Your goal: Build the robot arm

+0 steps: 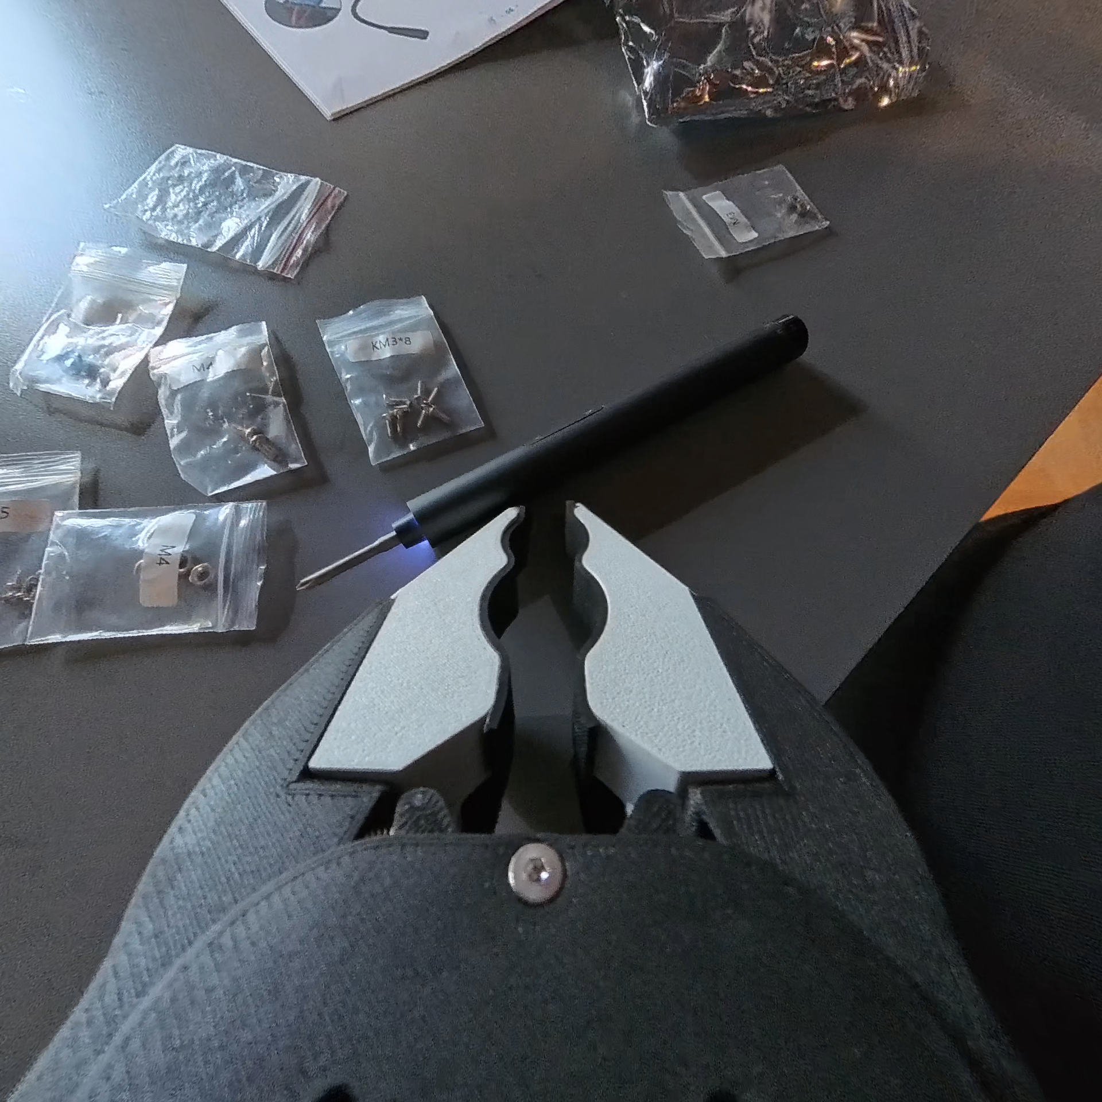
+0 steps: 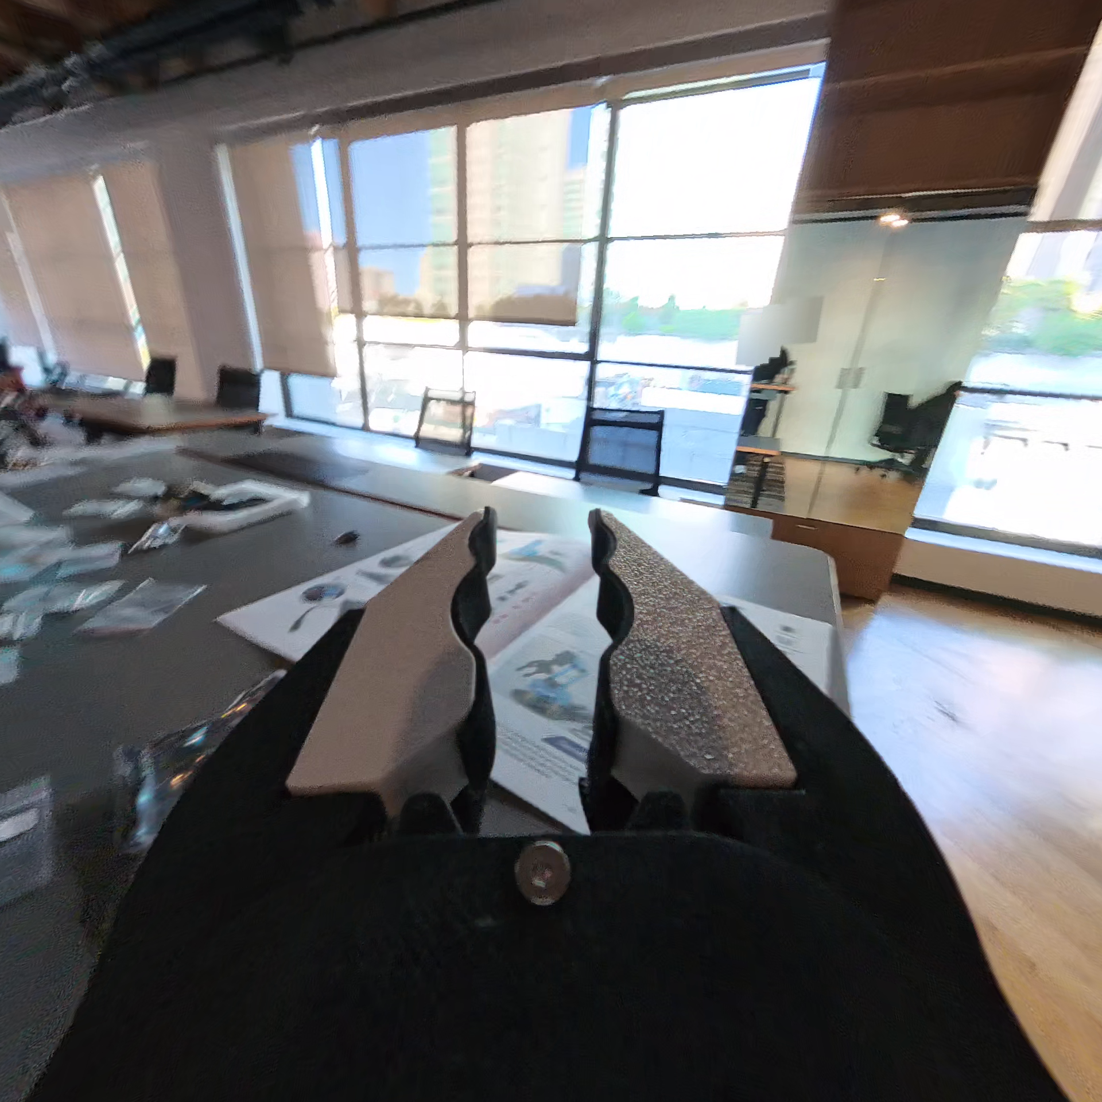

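Note:
In the left wrist view my left gripper (image 1: 545, 510) points down at a dark table mat (image 1: 596, 238), its grey fingers a narrow gap apart. A black electric screwdriver (image 1: 626, 411) lies slantwise just past the fingertips, bit to the lower left, with a blue light on near the bit. The tips overlap its front part, but I cannot tell if they touch it. In the blurred right wrist view my right gripper (image 2: 542, 519) is open and empty, held above a white printed leaflet (image 2: 334, 602) on the table.
Several small clear zip bags of screws and nuts (image 1: 399, 381) lie left of the screwdriver, and one more (image 1: 745, 211) lies far right. A crinkled foil bag (image 1: 775, 53) and the white leaflet (image 1: 370, 48) lie at the back. The table edge and wood floor (image 1: 1061, 453) are at the right. Chairs (image 2: 620, 447) and windows stand beyond. The tips of one gripper are about 40 cm away from the tips of the other.

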